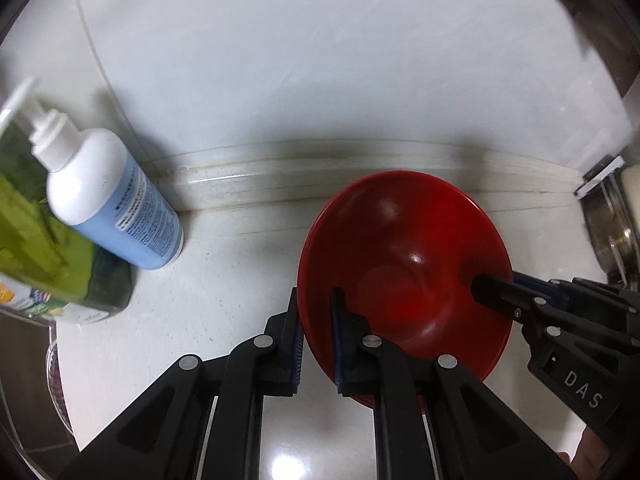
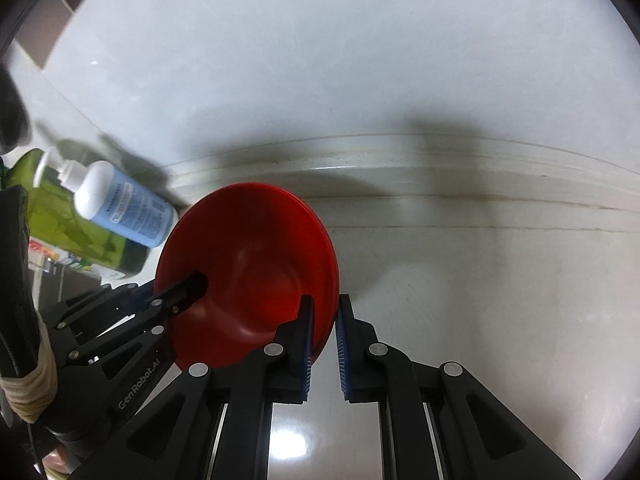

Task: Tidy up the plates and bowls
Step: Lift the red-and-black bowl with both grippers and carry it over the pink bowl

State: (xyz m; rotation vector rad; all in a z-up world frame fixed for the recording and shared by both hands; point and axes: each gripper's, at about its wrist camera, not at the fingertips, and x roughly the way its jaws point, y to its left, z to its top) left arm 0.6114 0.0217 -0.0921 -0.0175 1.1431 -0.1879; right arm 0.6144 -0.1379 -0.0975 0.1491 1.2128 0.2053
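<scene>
A glossy red bowl (image 1: 404, 264) (image 2: 256, 256) is held between both grippers over the white counter (image 1: 224, 320). My left gripper (image 1: 316, 320) is shut on the bowl's left rim, one finger inside and one outside. My right gripper (image 2: 325, 320) is shut on the opposite rim in the same way. In the left wrist view the right gripper (image 1: 492, 292) reaches into the bowl from the right. In the right wrist view the left gripper (image 2: 188, 288) enters from the left. The bowl holds nothing.
A white and blue pump bottle (image 1: 116, 200) (image 2: 124, 208) stands left of the bowl beside a green package (image 1: 36, 232) (image 2: 68, 232). The white wall (image 1: 320, 60) rises just behind the counter. Metal kitchenware (image 1: 616, 220) sits at the far right edge.
</scene>
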